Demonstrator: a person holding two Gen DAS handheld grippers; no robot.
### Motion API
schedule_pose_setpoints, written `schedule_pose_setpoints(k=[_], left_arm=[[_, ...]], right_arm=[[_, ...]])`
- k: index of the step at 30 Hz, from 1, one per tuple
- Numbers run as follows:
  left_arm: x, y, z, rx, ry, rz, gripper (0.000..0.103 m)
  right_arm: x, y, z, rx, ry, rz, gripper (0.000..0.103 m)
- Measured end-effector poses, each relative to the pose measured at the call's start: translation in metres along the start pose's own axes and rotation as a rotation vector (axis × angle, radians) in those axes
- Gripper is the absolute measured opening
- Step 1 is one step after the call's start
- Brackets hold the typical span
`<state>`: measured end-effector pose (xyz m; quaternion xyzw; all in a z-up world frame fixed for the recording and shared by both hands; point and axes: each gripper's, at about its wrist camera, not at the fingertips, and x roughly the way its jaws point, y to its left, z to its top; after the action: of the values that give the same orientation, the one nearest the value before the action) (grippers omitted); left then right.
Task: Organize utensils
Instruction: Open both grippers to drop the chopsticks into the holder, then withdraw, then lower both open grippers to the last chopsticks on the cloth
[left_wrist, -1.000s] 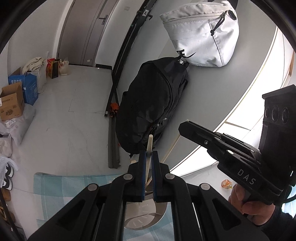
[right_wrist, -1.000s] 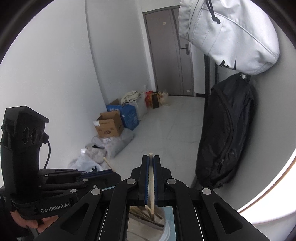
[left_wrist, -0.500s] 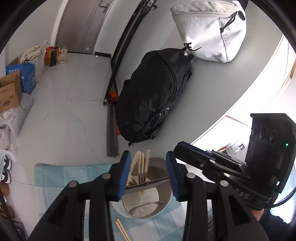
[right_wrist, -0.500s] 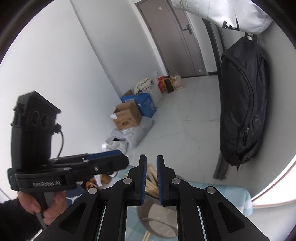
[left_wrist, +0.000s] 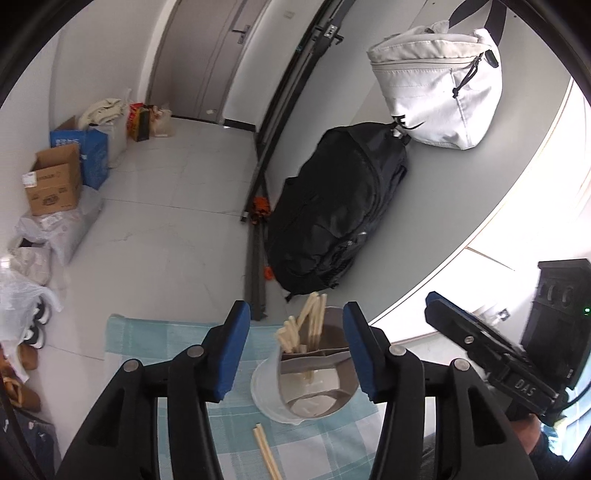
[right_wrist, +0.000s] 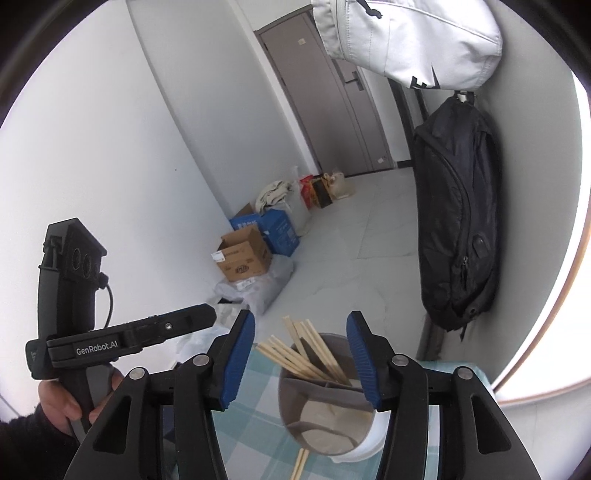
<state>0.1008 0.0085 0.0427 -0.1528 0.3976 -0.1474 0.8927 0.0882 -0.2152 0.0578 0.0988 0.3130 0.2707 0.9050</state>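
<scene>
Both grippers released, nothing between the pads. Left gripper (left_wrist: 297, 347) has jaws spread, just been opening; blue pads sit either side of the utensil holder (left_wrist: 317, 373) without touching it. Right gripper (right_wrist: 301, 356) is the same: jaws just been opening, apart, empty, framing the holder (right_wrist: 325, 402) from the other side.

Holder is a round grey cup with an inner divider, standing on a checked teal cloth (left_wrist: 162, 343) on the table. A bundle of wooden chopsticks (left_wrist: 303, 328) stands in one compartment, leaning out over the rim; in the right wrist view they (right_wrist: 306, 350) fan toward the left. A loose pair of chopsticks (left_wrist: 266, 450) lies flat on the cloth just beside the holder's base.

A hand (right_wrist: 70, 402) grips the left gripper's handle, seen in the right wrist view.

Background: black backpack (left_wrist: 332, 214) and white bag (left_wrist: 439, 96) hang on the wall, cardboard box (left_wrist: 55, 181) on the floor, well apart from the table.
</scene>
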Motion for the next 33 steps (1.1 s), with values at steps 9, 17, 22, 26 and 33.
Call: schedule_pose_setpoints(k=[9,17,22,26,33], left_arm=[[-0.031,-0.010,-0.011,0.040,-0.087,0.083,0.062],[-0.051,-0.022,-0.029,0.086,-0.126,0.137,0.062],[-0.057,-0.033,-0.044,0.129,-0.138,0.150,0.062],[-0.055,-0.036,-0.059,0.143,-0.134,0.164,0.062],[-0.043,-0.034,-0.089,0.172,-0.128,0.180,0.062]], right_arm=[[-0.029,0.020,-0.008,-0.026,-0.072,-0.014,0.063],[-0.050,0.033,-0.025,-0.023,-0.102,-0.012,0.068],[-0.062,0.037,-0.040,-0.027,-0.123,-0.036,0.078],[-0.067,0.037,-0.055,-0.018,-0.130,-0.048,0.085],[-0.060,0.038,-0.090,-0.033,-0.088,-0.076,0.087]])
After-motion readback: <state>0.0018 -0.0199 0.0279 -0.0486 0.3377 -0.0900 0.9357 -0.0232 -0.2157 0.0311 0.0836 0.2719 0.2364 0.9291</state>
